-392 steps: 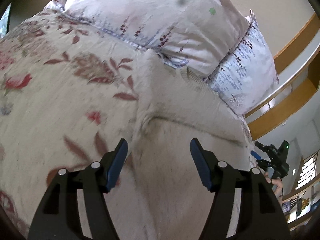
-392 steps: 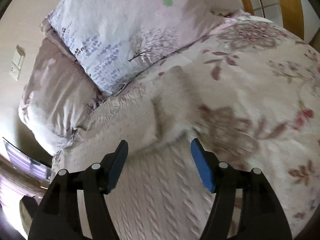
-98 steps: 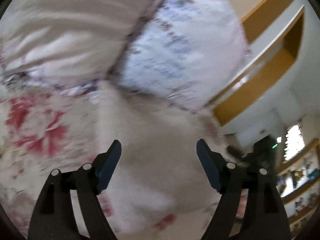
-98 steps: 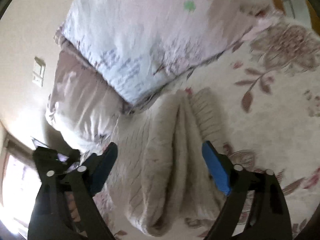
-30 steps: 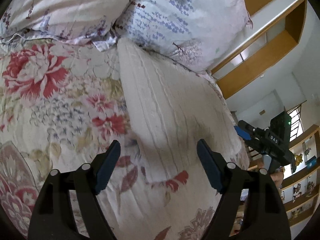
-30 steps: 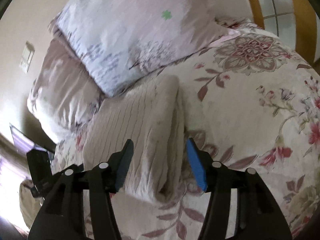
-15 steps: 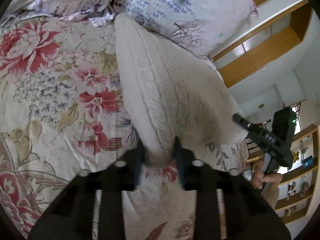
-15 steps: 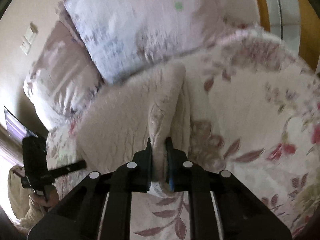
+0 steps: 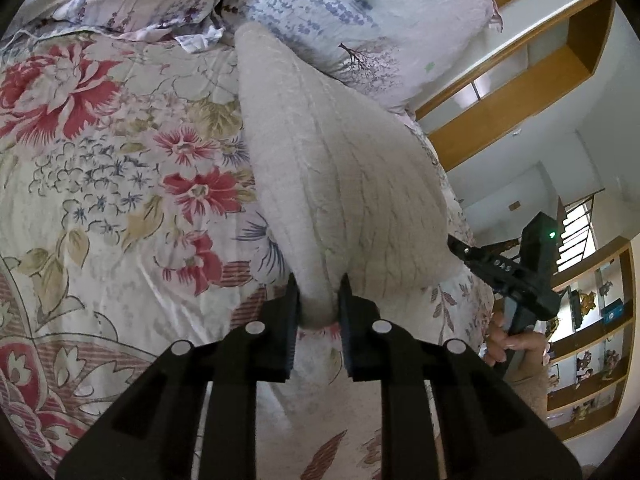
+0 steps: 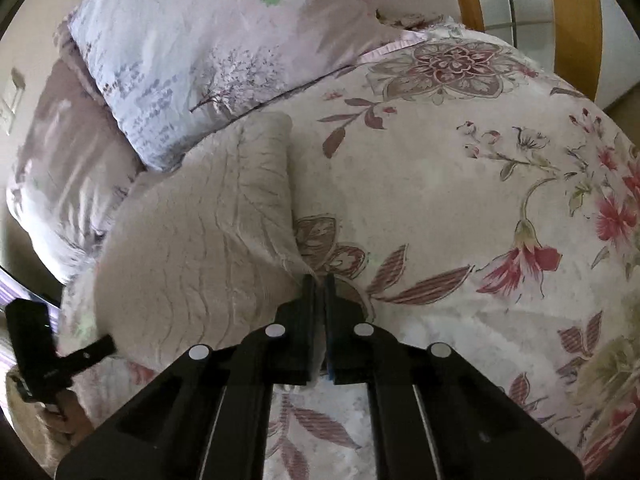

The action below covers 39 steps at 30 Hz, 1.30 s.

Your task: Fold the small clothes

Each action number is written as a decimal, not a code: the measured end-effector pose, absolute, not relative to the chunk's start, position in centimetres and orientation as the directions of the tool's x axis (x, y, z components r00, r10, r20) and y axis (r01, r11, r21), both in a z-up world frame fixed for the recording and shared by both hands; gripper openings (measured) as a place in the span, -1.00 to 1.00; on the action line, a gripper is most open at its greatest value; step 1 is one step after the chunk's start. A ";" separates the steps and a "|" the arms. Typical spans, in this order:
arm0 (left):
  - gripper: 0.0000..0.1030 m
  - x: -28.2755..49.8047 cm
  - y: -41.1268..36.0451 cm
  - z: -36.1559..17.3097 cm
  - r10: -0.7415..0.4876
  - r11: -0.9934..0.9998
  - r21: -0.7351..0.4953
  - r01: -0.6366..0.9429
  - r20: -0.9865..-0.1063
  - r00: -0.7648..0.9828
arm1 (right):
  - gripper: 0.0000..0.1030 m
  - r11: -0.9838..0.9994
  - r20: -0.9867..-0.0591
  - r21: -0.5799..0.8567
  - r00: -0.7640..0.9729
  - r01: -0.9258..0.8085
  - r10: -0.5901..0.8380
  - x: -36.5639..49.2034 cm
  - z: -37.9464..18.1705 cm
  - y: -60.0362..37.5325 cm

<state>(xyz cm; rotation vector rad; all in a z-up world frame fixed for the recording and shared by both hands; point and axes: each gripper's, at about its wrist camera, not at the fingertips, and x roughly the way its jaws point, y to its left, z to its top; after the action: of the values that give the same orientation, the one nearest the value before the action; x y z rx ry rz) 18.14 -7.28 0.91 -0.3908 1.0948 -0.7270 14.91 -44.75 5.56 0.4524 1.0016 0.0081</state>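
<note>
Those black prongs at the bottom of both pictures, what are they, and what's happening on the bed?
They are hand-held pincers, one in each of a person's hands, each carrying a camera that looks along its two fingers. One picture is from the left gripper, the other from the right gripper. On the flowered bedspread, below the pillows, lies a cream knitted garment, partly folded. Each gripper is shut on one near corner of it. The right gripper also shows at the left picture's edge.

A cream cable-knit sweater (image 9: 336, 168) lies on a pale quilt (image 9: 100, 184) printed with red peonies, olive leaves and striped maroon foliage. Beyond the black gripper (image 9: 318, 304) sit a white pillow (image 9: 360, 12) with lavender sprigs and honey-coloured wooden shelving (image 9: 520, 92).
</note>
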 end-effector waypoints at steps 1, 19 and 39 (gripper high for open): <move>-0.52 18.2 -7.3 1.1 -0.700 0.712 -0.616 0.337 -0.663 0.264 | -0.89 0.906 -0.800 0.380 0.557 0.186 0.221 14.9 6.1 -44.7; 0.45 23.4 -8.1 3.1 -0.657 0.752 -0.606 0.258 -0.663 0.359 | -0.79 0.849 -0.711 0.514 0.616 0.125 0.340 21.4 7.2 -43.5; 0.50 24.0 -9.1 2.9 -0.666 0.745 -0.611 0.268 -0.657 0.353 | -0.18 0.916 -0.729 0.372 0.658 0.149 0.189 19.9 9.1 -42.2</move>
<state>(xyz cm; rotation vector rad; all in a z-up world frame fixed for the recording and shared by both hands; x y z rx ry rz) 24.02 -9.11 2.94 -0.4385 1.0466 -0.6292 19.85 -42.16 9.11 0.4244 0.8594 0.0234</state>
